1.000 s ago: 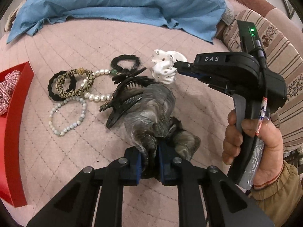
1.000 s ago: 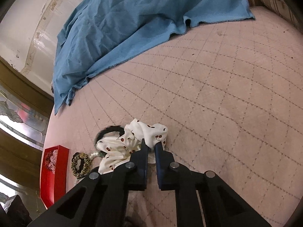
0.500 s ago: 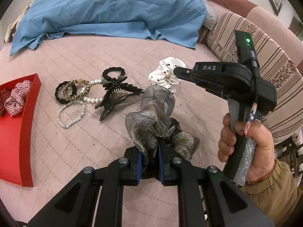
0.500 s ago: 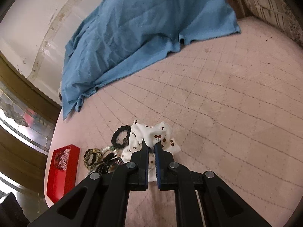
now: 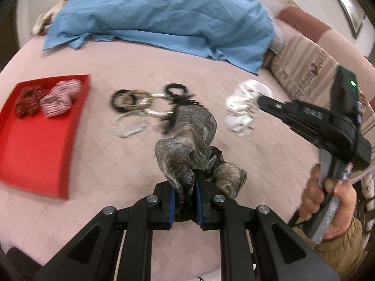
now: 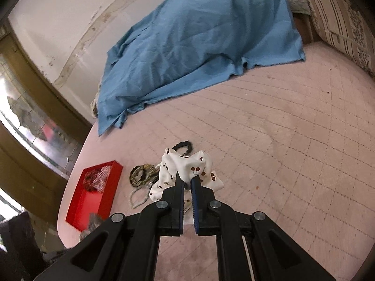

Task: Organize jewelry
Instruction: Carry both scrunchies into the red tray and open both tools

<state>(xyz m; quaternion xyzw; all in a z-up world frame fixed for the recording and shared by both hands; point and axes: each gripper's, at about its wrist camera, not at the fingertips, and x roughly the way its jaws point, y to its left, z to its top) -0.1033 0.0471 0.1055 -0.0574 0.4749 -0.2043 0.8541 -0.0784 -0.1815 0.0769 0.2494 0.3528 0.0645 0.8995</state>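
Observation:
My left gripper (image 5: 184, 188) is shut on a grey shimmery scrunchie (image 5: 194, 140) and holds it above the pink bedspread. My right gripper (image 6: 186, 181) is shut on a white cherry-print scrunchie (image 6: 187, 166), also lifted; it shows in the left wrist view (image 5: 243, 110) at the right gripper's tip (image 5: 260, 99). A red tray (image 5: 39, 138) at the left holds red and pink-checked scrunchies (image 5: 56, 100); the tray also shows in the right wrist view (image 6: 93, 199). Bracelets, bead strings and black hair ties (image 5: 138, 110) lie in a pile between tray and grippers.
A blue cloth (image 5: 164, 16) covers the far part of the bed, also in the right wrist view (image 6: 206, 39). Striped cushions (image 5: 304, 63) lie at the right. The bed's edge runs left of the tray (image 6: 68, 187).
Both grippers have risen and pulled back with their scrunchies. The red tray has come further into the left view, and the pile of bracelets looks smaller and farther.

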